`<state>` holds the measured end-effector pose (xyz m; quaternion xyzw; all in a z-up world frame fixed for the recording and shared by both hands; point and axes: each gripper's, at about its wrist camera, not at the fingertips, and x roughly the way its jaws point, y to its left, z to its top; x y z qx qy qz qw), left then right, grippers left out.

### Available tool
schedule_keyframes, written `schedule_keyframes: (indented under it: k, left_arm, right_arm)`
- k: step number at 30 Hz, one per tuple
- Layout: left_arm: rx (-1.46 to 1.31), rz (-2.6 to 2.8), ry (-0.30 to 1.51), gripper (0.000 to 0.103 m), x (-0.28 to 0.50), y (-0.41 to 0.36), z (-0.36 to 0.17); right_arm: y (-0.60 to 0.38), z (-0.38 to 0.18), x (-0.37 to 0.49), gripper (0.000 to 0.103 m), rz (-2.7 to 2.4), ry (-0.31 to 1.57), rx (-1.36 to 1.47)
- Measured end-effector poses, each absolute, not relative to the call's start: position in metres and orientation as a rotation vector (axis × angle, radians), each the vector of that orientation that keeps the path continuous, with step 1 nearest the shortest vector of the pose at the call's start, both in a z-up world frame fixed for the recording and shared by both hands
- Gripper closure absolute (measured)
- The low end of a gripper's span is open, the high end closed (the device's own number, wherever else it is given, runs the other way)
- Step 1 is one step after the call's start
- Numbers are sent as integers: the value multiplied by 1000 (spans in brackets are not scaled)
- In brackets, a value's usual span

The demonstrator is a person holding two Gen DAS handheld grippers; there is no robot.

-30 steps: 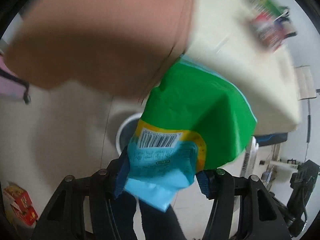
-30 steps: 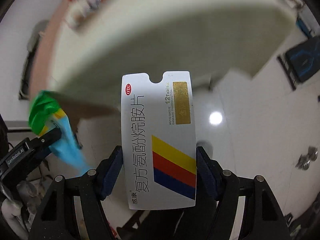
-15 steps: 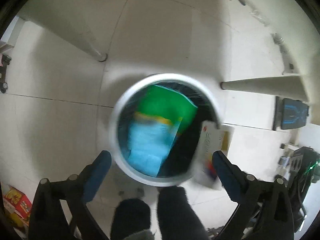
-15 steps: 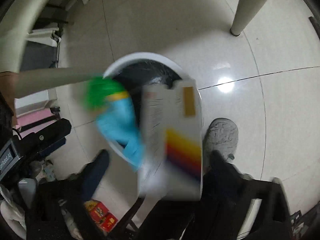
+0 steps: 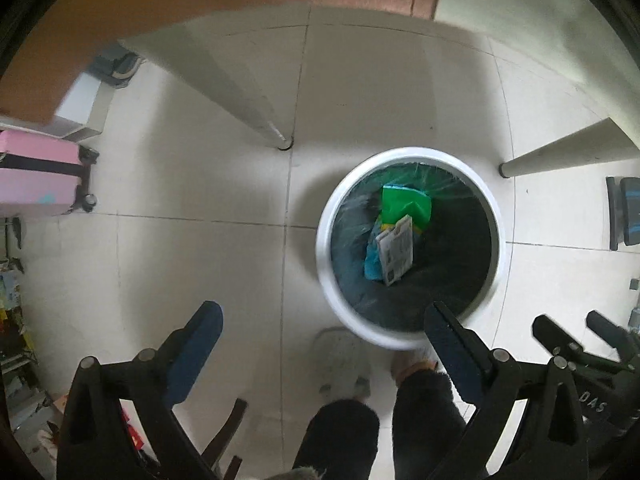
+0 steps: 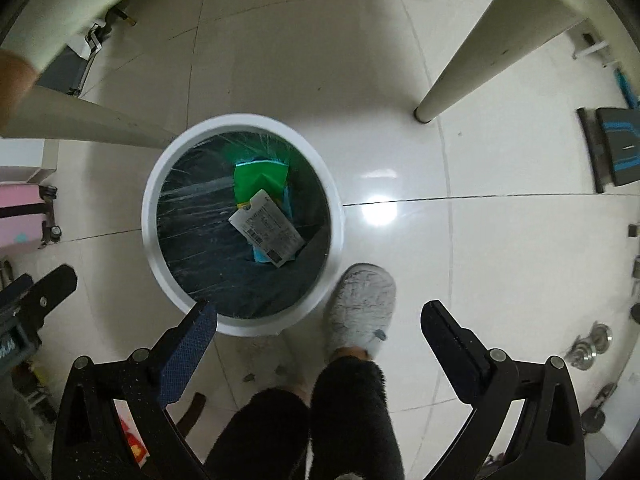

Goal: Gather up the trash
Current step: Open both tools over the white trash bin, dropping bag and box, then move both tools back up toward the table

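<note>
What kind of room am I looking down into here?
Probably a lived-in home or small workroom. There is a glossy tiled floor, a white trash bin beside table legs, a pink suitcase on wheels, and the person's fluffy grey slipper.

- My left gripper (image 5: 322, 326) and right gripper (image 6: 319, 322) have matt black plastic arms with textured blue pads (image 6: 188, 354).
- The bin (image 6: 160, 264) has a smooth white plastic rim and a crinkled, shiny black liner (image 6: 200, 216).
- The floor tiles (image 6: 500, 248) are glossy.
- The slipper (image 6: 360, 308) looks fuzzy grey.
</note>
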<state>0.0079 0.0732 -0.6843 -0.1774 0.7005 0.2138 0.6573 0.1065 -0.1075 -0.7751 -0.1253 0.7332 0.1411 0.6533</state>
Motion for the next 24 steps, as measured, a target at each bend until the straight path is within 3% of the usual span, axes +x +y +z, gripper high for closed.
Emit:
schedule_keyframes:
  k: [9,24]
  left_arm:
    - [-433,480,1561,0,-16,61,-595]
    - [-433,434,1434,0,-33,56,-383]
  right_arm:
    - [-112,-656,82,0,324,1593,-275]
    - [-129,-422,46,0,374,1540,-130]
